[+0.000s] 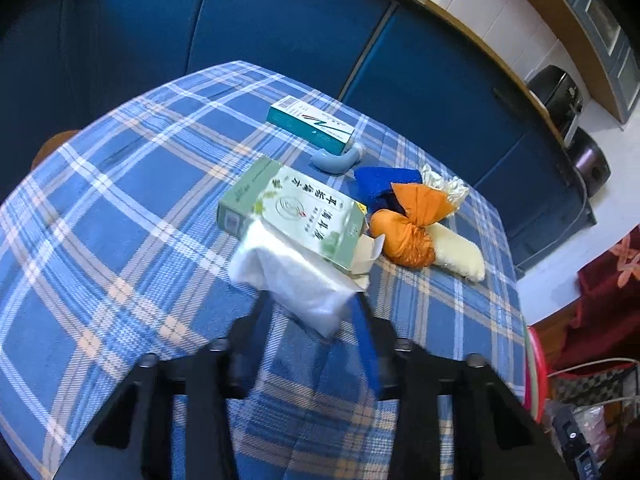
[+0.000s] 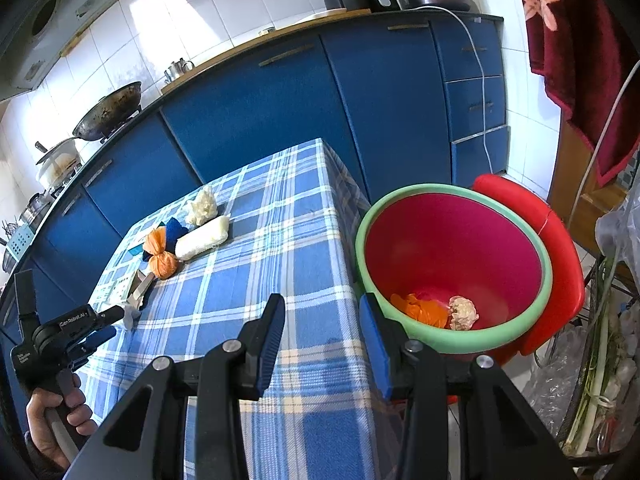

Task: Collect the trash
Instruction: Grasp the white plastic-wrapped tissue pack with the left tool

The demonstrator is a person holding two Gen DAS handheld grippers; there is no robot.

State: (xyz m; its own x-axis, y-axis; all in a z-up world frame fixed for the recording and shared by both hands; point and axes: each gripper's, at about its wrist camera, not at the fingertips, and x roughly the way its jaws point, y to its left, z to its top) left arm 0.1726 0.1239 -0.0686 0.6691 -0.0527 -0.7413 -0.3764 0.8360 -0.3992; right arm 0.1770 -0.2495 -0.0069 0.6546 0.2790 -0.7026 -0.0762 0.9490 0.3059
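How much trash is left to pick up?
Two pieces, orange and beige, already lie in the bin. The left gripper is pinching a white tissue. Still on the table: two boxes, an orange bag, a cream roll and more. The right gripper is empty.

My left gripper (image 1: pixel 308 304) points steeply down toward the bench, and its jaws are pinched on a crumpled white tissue (image 1: pixel 294 276) that bulges out between the tips. In the right wrist view I see the same gripper (image 2: pixel 120 318) at the near left, its black body angled toward the right, with my left hand (image 2: pixel 60 420) wrapped round the handle below it, fingers curled tight. My right gripper (image 2: pixel 322 320) also tilts downward, level across, jaws standing apart with nothing between the blue pads (image 2: pixel 270 336). No more of my arms shows in either view.
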